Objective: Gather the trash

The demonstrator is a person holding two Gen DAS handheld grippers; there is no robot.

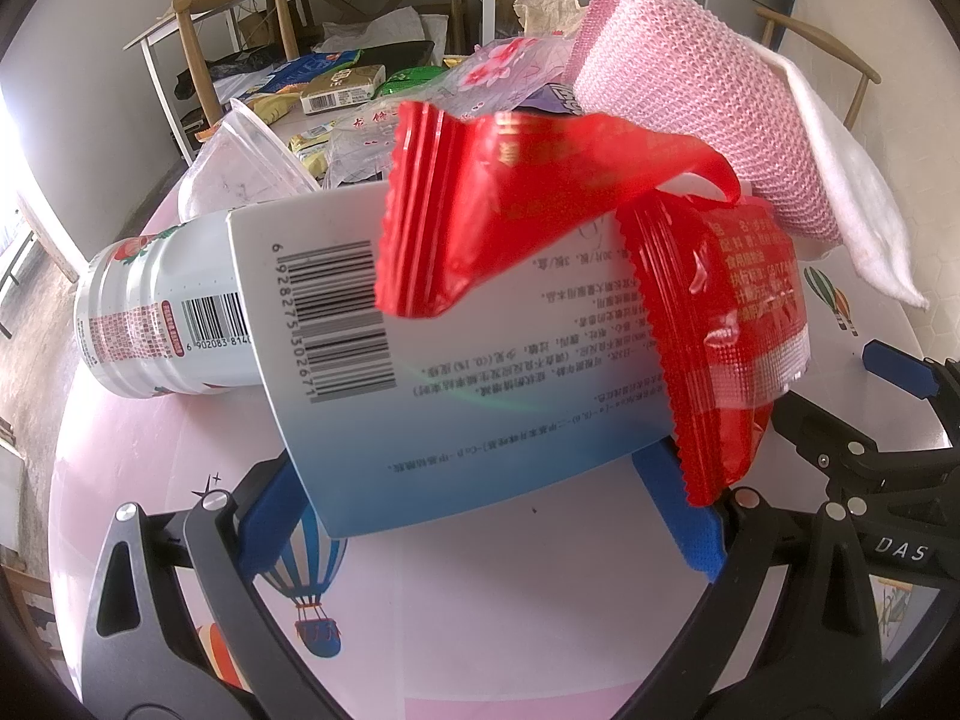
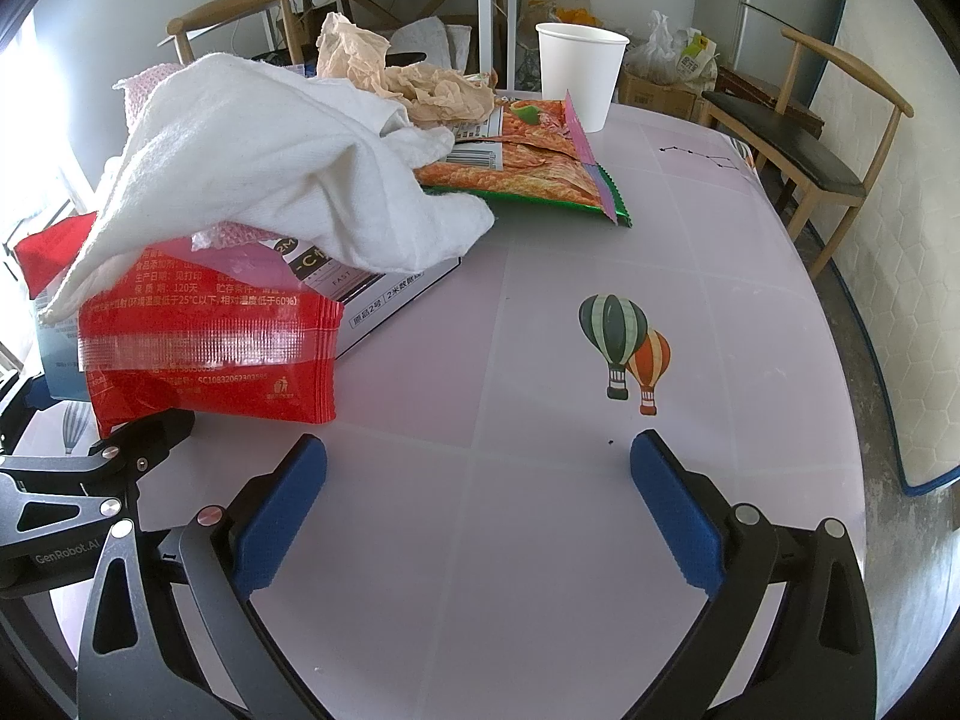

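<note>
A pile of trash lies on the pink balloon-print table (image 2: 600, 240). At its near end, a white-and-blue carton (image 1: 480, 372) with a barcode sits between the spread blue fingers of my left gripper (image 1: 474, 513), which is open. A red snack wrapper (image 1: 540, 210) drapes over the carton. The same wrapper (image 2: 210, 348) shows in the right wrist view, hiding the left fingertips. A pink mesh cloth with white backing (image 1: 690, 102) lies on top of the pile. My right gripper (image 2: 477, 504) is open over bare table, right of the pile, holding nothing.
A drink can (image 1: 162, 312) lies on its side behind the carton, by a clear plastic cup (image 1: 252, 162). Farther back are an orange chip bag (image 2: 540, 174), crumpled brown paper (image 2: 408, 84) and an upright white paper cup (image 2: 579, 72). Wooden chairs (image 2: 828, 138) ring the table.
</note>
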